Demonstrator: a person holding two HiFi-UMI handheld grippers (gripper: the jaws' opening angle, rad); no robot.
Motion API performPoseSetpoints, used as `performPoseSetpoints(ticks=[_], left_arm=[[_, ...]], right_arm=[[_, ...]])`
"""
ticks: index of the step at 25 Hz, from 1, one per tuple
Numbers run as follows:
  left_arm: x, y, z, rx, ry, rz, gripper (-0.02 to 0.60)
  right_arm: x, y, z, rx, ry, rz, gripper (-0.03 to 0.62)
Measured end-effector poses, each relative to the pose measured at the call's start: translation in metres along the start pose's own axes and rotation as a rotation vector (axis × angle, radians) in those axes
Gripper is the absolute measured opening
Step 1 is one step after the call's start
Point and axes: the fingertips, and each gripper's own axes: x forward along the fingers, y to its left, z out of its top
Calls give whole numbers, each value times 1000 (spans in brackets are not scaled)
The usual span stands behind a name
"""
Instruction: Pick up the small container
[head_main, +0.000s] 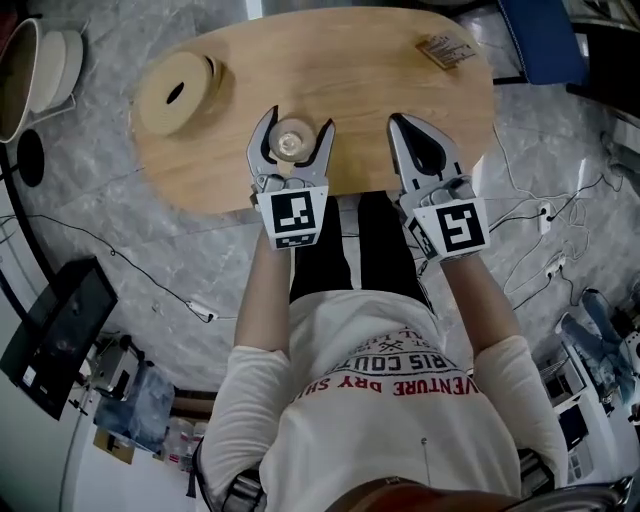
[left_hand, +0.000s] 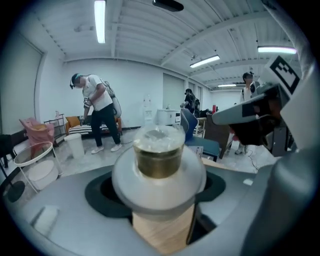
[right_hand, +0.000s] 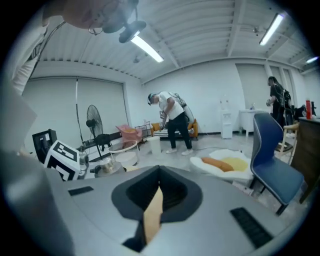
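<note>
Pickup under way at a wooden table (head_main: 350, 70): the left gripper (head_main: 296, 125) has its jaws set snugly round the small container (head_main: 292, 140), a clear-lidded pot with a gold band, which stands near the table's front edge. The left gripper view shows the pot centred between the pads, which appear to press its sides. The grasp looks made, but the lift appears not yet done, with wood directly beneath the pot. The right gripper (head_main: 398, 120) rests alongside, jaws clenched and empty. A tape roll (head_main: 175, 92) lies well apart.
</note>
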Motion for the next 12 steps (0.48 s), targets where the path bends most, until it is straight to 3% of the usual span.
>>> performPoseSetpoints(ticks=[12], left_arm=[[-113,7,181,81,-184,15,342]], right_arm=[[-57,28,159,-113,-170,25,6]])
